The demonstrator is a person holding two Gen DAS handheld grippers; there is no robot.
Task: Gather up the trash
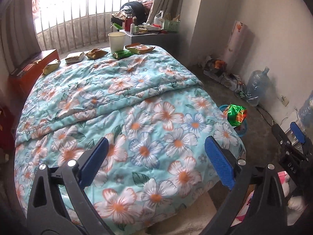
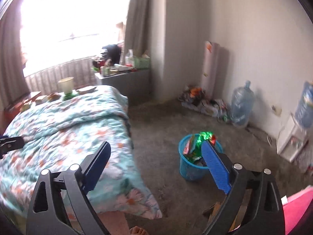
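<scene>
Several snack wrappers lie at the far end of the floral quilt (image 1: 121,101): a green one (image 1: 122,54), an orange-green one (image 1: 140,48), a brown one (image 1: 96,53), a pale one (image 1: 75,57) and a yellow one (image 1: 51,68). A white paper cup (image 1: 117,42) stands among them. A blue mesh bin (image 2: 192,163) on the floor beside the bed holds shiny green wrappers (image 2: 203,137); it also shows in the left wrist view (image 1: 242,127). My left gripper (image 1: 156,143) is open and empty over the near quilt. My right gripper (image 2: 156,146) is open and empty over the floor near the bin.
A grey bedside cabinet (image 1: 156,37) with clutter stands beyond the bed. A red-brown box (image 1: 33,66) sits at the bed's left. Water jugs (image 2: 241,103) and a pile of cables and trash (image 2: 203,99) line the right wall. A bare foot (image 2: 138,231) is below.
</scene>
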